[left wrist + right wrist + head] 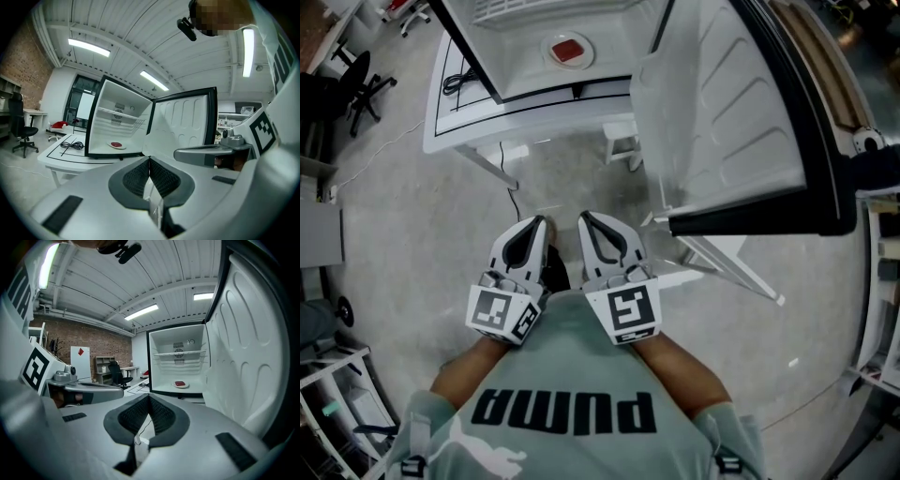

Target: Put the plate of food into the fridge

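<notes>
A white plate with a red piece of food (569,51) sits on the floor of the open white fridge (546,80); the same plate (116,145) (181,385) shows in both gripper views. The fridge door (722,103) hangs wide open at the right. My left gripper (532,228) and right gripper (592,223) are side by side close to the person's chest, well back from the fridge. Each has its jaws shut with nothing between them. The left gripper (149,165) and right gripper (148,401) point toward the fridge.
The fridge stands on a white table (455,117) with black lines and a black cable (459,82). A small white stool (622,142) sits beneath. An office chair (358,89) is at far left, white racks (333,398) at lower left and equipment at right.
</notes>
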A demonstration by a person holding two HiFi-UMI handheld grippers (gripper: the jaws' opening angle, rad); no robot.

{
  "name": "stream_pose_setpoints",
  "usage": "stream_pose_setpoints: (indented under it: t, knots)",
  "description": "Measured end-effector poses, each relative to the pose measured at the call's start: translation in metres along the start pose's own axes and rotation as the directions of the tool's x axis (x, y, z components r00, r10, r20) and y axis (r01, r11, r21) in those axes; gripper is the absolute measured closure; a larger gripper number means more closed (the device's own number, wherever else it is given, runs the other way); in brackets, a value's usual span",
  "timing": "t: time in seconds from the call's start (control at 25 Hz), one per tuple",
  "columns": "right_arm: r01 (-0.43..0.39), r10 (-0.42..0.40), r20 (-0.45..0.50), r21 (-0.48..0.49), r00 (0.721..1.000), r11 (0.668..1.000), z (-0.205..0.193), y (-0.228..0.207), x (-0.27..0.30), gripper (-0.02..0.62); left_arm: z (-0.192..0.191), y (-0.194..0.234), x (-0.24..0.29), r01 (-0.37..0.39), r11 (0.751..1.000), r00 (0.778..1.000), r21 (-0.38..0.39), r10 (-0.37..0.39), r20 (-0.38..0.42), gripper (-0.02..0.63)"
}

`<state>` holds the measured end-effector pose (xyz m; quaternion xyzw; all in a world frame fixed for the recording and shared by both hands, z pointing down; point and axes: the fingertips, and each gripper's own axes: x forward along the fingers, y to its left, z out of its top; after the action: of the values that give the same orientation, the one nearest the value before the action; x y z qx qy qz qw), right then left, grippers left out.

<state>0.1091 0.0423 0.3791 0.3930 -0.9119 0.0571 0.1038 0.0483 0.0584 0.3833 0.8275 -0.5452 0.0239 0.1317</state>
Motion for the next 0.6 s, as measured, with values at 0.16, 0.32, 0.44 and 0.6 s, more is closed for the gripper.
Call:
stream_pose_setpoints:
  t: [0.16, 0.32, 0.44, 0.6]
  knots:
    - [-0.001, 0.001, -0.009, 0.005, 1.0, 1.0, -0.008, 0.001, -0.011, 0.591, -0.005, -0.009, -0.002, 0.008, 1.0, 1.0, 0.01, -0.007, -0.008, 0.601]
    - [-0.017, 0.017, -0.028, -0.003, 0.999, 1.0, -0.013, 0.005, -0.016, 0.591, -0.007, -0.013, -0.001, 0.013, 1.0, 1.0, 0.018, -0.013, -0.014, 0.601]
    - [-0.03, 0.03, -0.031, -0.005, 0.999, 1.0, -0.014, 0.01, -0.017, 0.591, -0.008, -0.013, -0.002, 0.019, 1.0, 1.0, 0.022, -0.018, -0.017, 0.601]
    - [-0.035, 0.035, -0.023, 0.0, 0.999, 0.999, -0.013, 0.013, -0.017, 0.591, -0.007, -0.015, -0.003, 0.027, 0.999, 0.999, 0.028, -0.027, -0.018, 0.601]
